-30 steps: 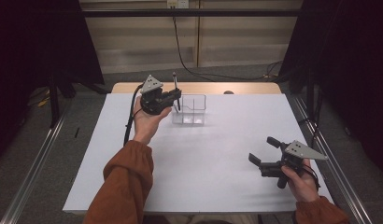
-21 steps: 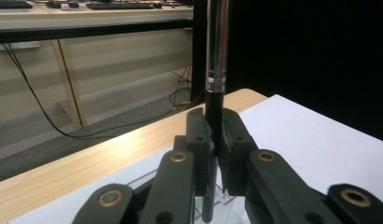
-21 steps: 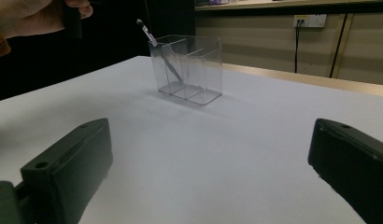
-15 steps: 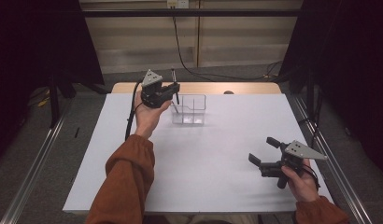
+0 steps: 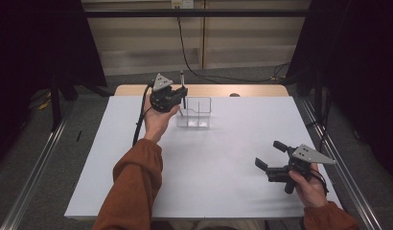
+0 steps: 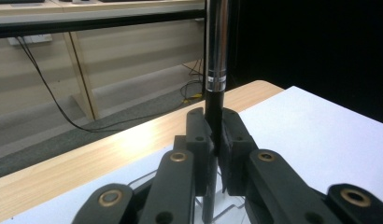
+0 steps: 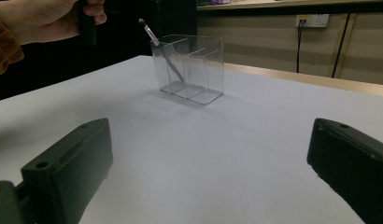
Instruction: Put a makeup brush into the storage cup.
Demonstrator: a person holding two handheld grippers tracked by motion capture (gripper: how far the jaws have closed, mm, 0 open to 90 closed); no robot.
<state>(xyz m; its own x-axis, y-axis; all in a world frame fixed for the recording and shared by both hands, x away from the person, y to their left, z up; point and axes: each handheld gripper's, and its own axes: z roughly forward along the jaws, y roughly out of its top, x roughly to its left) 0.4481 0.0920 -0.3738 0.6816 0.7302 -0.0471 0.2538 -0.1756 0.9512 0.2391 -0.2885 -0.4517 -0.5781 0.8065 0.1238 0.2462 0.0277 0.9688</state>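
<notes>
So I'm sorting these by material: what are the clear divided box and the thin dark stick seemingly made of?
Clear divided box: looks like glossy see-through plastic or acrylic; the table shows through it. Thin dark stick: shiny metal collar on a black handle, probably plastic or lacquered wood.

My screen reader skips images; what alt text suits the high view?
A person's left tongs grip a slim brush above a clear divided organizer on a white table. The right tongs rest open near the right edge.
</notes>
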